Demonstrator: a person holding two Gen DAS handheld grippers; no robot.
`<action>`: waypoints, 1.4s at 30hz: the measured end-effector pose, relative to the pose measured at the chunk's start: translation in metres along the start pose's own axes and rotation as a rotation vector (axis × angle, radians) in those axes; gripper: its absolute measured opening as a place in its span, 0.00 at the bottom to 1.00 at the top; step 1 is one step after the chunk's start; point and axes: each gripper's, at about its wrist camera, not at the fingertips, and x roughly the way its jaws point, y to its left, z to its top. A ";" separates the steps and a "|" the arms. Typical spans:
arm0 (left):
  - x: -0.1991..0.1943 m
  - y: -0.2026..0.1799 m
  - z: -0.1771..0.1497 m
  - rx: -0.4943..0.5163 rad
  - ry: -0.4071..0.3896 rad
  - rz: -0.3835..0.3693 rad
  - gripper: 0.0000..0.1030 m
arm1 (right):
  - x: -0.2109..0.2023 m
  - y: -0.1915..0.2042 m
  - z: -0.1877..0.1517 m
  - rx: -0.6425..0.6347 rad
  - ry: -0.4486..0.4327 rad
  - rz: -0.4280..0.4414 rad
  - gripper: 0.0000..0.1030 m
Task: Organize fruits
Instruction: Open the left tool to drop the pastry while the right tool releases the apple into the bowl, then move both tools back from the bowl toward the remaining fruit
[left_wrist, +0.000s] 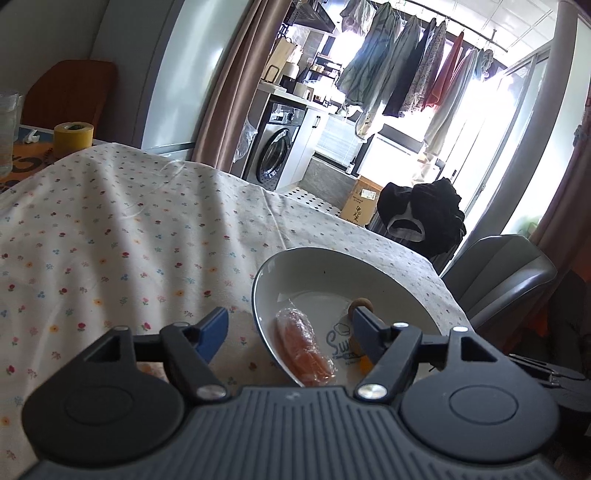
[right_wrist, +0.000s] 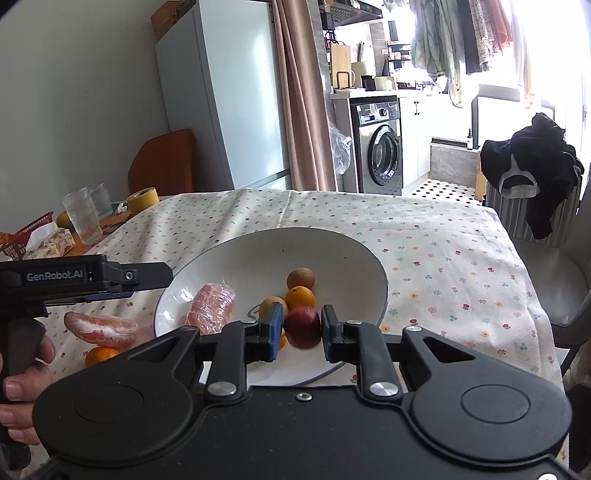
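A white bowl (right_wrist: 351, 258) is seen at the centre of the right wrist frame, set on a flower-print tablecloth (right_wrist: 443, 251). Inside it are held a plastic-wrapped pomelo segment (right_wrist: 211, 308), a small orange (right_wrist: 300, 297) and two brownish round fruits (right_wrist: 301, 277). A dark red fruit (right_wrist: 302, 327) is clamped between the fingers of the right gripper (right_wrist: 301, 328), low over the bowl's near side. An unwrapped pomelo segment (right_wrist: 100, 329) and another orange (right_wrist: 100, 355) are left on the cloth at lower left, outside the bowl. The left gripper (left_wrist: 288, 328) is shown spread wide and empty in the left wrist frame, straddling the bowl's rim (left_wrist: 280, 258). Two glasses (right_wrist: 82, 218) are seen at far left.
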 end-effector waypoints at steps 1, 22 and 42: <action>-0.003 0.001 0.001 -0.003 0.000 -0.006 0.73 | 0.000 0.001 0.001 0.000 -0.003 -0.002 0.20; -0.069 0.029 -0.003 -0.042 -0.072 0.015 0.88 | -0.027 0.035 -0.007 -0.019 -0.055 -0.003 0.59; -0.118 0.058 -0.017 -0.054 -0.092 0.063 0.90 | -0.049 0.065 -0.026 -0.004 -0.047 0.055 0.77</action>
